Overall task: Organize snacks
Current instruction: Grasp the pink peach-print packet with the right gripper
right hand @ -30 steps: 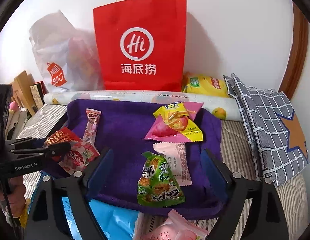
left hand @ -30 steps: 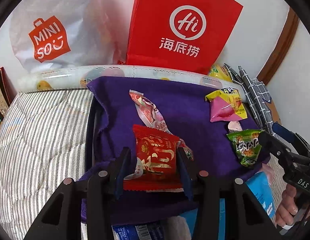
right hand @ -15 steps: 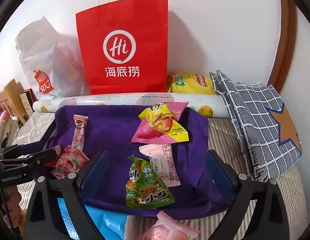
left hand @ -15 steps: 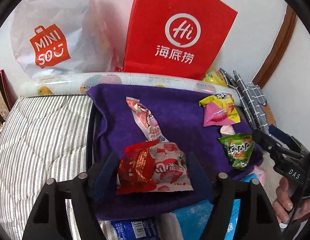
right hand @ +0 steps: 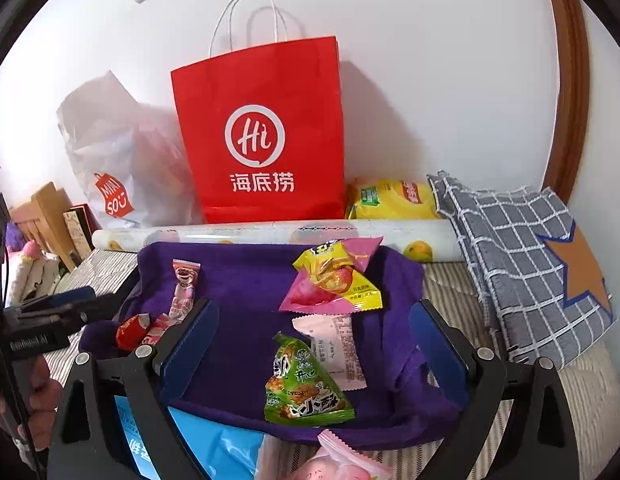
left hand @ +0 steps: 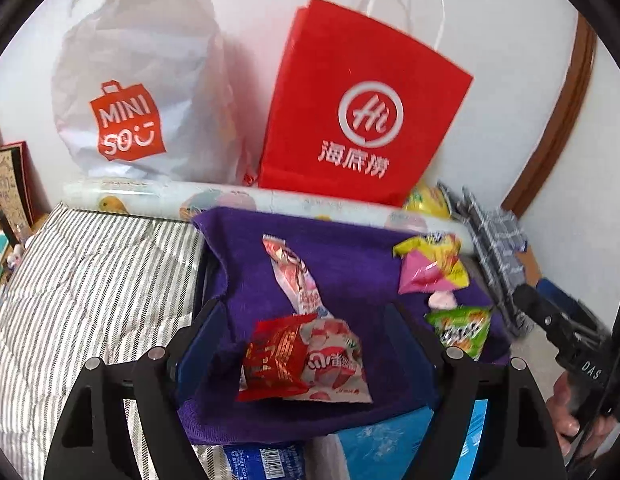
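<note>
A purple cloth (left hand: 349, 252) (right hand: 246, 276) lies on the bed with several snack packets on it. My left gripper (left hand: 306, 344) is open; a red packet (left hand: 274, 356) and a pink-white packet (left hand: 333, 364) lie on the cloth between its fingers. A long pink stick packet (left hand: 294, 276) (right hand: 184, 288) lies behind them. My right gripper (right hand: 313, 348) is open above a green packet (right hand: 302, 384) and a pale pink packet (right hand: 337, 344). A yellow-pink packet (right hand: 333, 280) (left hand: 429, 268) lies further back.
A red paper bag (right hand: 262, 132) (left hand: 357, 112) and a white Miniso bag (left hand: 134, 80) stand against the wall behind a rolled sheet (right hand: 270, 236). A grey checked cloth (right hand: 525, 256) lies right. A blue packet (right hand: 206, 448) and a pink packet (right hand: 341, 460) lie near the front.
My left gripper opened and let go of the red packet, which now lies on the cloth beside the pink-white packet. Both grippers drew back and rose a little.
</note>
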`<state>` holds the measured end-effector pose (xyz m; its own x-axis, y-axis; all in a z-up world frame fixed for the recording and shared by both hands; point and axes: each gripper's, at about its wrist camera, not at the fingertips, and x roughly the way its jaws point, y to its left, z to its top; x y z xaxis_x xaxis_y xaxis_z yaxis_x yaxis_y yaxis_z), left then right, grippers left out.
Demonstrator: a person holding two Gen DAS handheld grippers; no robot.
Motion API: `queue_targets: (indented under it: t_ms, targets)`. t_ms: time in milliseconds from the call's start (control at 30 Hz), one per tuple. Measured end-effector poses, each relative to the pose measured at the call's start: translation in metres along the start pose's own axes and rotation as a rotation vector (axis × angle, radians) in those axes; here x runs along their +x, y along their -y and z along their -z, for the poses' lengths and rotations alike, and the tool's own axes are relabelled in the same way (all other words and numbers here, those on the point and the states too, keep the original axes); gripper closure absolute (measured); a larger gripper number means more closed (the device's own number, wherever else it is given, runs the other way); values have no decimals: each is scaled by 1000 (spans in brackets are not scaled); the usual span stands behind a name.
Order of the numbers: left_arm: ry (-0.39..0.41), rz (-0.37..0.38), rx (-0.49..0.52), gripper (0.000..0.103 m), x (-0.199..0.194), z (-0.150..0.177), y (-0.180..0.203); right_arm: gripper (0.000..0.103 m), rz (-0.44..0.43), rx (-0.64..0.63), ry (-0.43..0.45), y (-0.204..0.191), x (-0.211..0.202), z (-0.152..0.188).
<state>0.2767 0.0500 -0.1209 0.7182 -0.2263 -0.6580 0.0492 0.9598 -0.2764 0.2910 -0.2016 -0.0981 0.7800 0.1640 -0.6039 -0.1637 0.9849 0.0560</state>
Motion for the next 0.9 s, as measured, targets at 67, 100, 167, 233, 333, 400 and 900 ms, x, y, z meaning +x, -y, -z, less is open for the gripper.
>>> queue_targets:
  t_ms: [67, 100, 167, 233, 333, 400, 900]
  targets:
    - [6, 2, -9, 24, -3, -2, -1, 7, 22, 19, 8, 6, -7, 2]
    - [5, -1, -7, 24, -4, -2, -1, 7, 27, 34, 11, 9, -12, 3]
    - [-16, -15, -2, 23, -3, -3, 0, 7, 34, 76, 1, 20, -21, 9]
    - [-35, -10, -7, 23, -2, -4, 0, 8, 37, 92, -40, 28, -24, 19]
    - [-48, -5, -39, 23, -3, -4, -4, 23, 53, 121, -96, 36, -26, 37]
    - [-42, 17, -56, 23, -7, -6, -6, 27, 56, 115, -143, 37, -24, 50]
    - [36, 42, -9, 23, -28, -9, -1, 70, -28, 211, -303, 36, 2, 97]
